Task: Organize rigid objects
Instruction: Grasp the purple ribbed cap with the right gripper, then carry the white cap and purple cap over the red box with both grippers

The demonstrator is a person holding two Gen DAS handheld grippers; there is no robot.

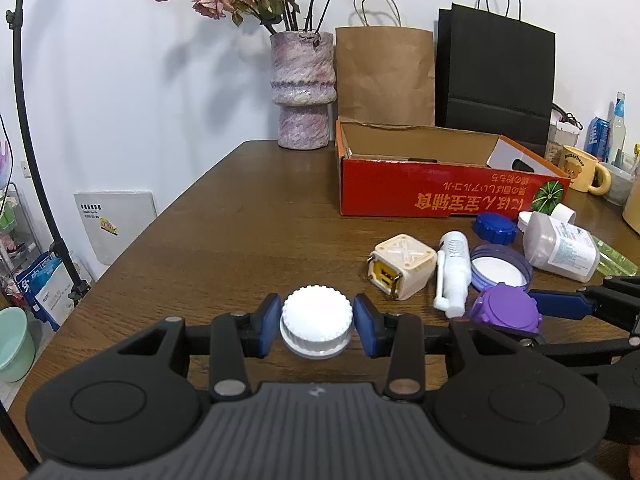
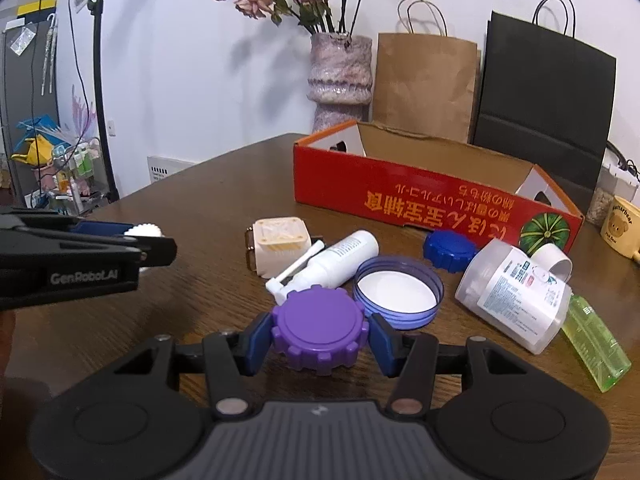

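1. your left tongs [image 1: 317,322] are clamped on the white cap [image 1: 317,316], low centre of the left view; hold that squeeze.
2. your right tongs [image 2: 319,338] sit narrow around the purple cap [image 2: 319,326], low centre of the right view, pads at its ribbed sides; whether they press yet is unclear, so seat them squarely.
3. lift straight off the tabletop [image 1: 240,232], then carry both to the red box [image 2: 400,200], upper right.

The green bottle [image 1: 614,258] at three o'clock lies half hidden behind the clear bottle [image 1: 560,246]; its label print is unreadable.
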